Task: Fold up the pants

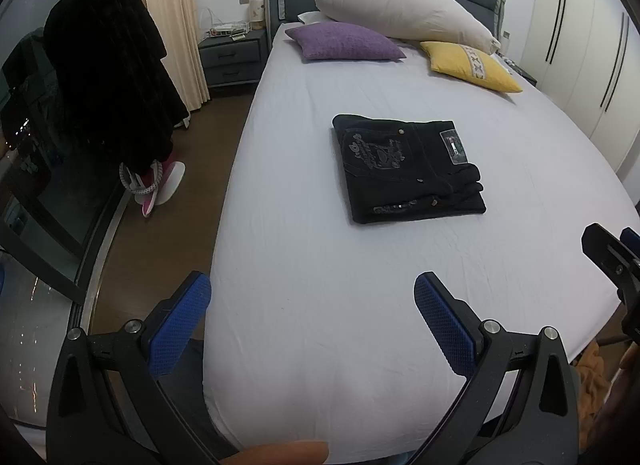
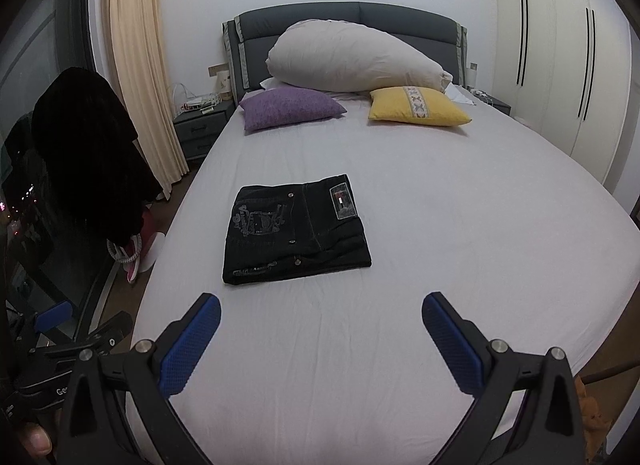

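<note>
left wrist view: black pants (image 1: 408, 169), folded to a compact rectangle, flat on the bed (image 1: 304, 265) mid-sheet, right of centre. left gripper (image 1: 312, 321) spread wide, empty, near the foot edge, well apart from the pants.
right wrist view: pants (image 2: 296, 229) left of centre; right gripper (image 2: 320, 333) wide, empty. judged: folding looks complete, nothing obvious left.

Dim, even indoor light; sharp centre, strong fisheye bending, dark corners.

Free: bare bed sheet (image 2: 460, 233) around folded pants (image 2: 296, 229) | Obstacles: pillows (image 2: 356, 61) at headboard (image 2: 304, 17)
</note>
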Motion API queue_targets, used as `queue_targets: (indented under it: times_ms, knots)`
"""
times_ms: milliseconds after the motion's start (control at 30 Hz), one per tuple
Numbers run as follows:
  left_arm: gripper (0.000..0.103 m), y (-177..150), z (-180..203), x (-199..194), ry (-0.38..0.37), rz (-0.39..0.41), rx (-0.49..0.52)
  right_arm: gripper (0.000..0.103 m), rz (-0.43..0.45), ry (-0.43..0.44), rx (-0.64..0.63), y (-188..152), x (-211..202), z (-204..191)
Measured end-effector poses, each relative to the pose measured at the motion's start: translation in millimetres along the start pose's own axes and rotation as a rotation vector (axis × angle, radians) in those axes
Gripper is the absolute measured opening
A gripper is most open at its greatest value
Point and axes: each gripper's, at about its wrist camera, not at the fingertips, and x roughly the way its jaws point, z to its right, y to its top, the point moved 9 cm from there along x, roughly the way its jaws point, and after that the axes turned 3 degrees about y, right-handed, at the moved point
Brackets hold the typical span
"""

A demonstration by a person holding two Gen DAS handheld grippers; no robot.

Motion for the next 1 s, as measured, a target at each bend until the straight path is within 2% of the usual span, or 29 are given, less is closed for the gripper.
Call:
queue_targets:
  times_ms: [1000]
  knots:
    - [0.103, -5.1, 2.2, 2.8, -0.002, -0.007, -0.004, 0.103, -0.02, 0.012, -0.015, -9.7, 4.3, -6.6]
